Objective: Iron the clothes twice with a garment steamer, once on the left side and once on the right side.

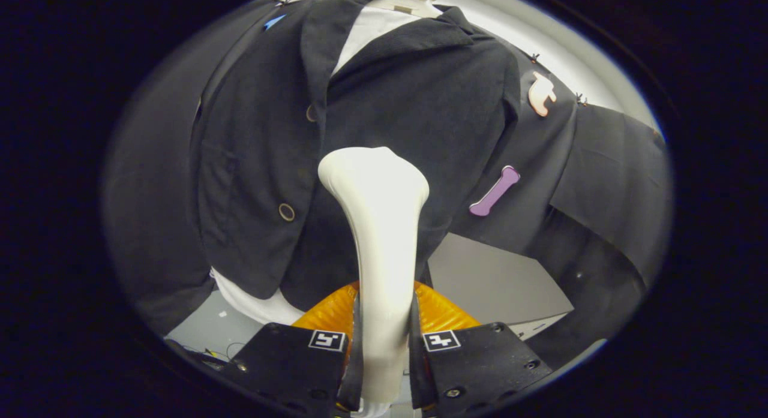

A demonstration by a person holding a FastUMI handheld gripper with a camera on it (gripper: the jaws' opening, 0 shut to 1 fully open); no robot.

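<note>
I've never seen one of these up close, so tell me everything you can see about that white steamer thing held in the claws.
The garment steamer is smooth, glossy white, plastic by its look. Its slim handle stands upright between the gripper fingers, which press on it from both sides, and it widens into a rounded head at the top. The head lies against or just before the front of the dark jacket, near its middle opening; whether they touch I cannot tell. No steam or cord is visible.

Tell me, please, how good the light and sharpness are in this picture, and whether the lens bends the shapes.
In the gripper view, the white steamer, clamped between the gripper fingers, is bright and nearly washed out; the black jacket is dark but its buttons stay sharp; the fisheye lens curves the jacket's outlines towards the rim.
</note>
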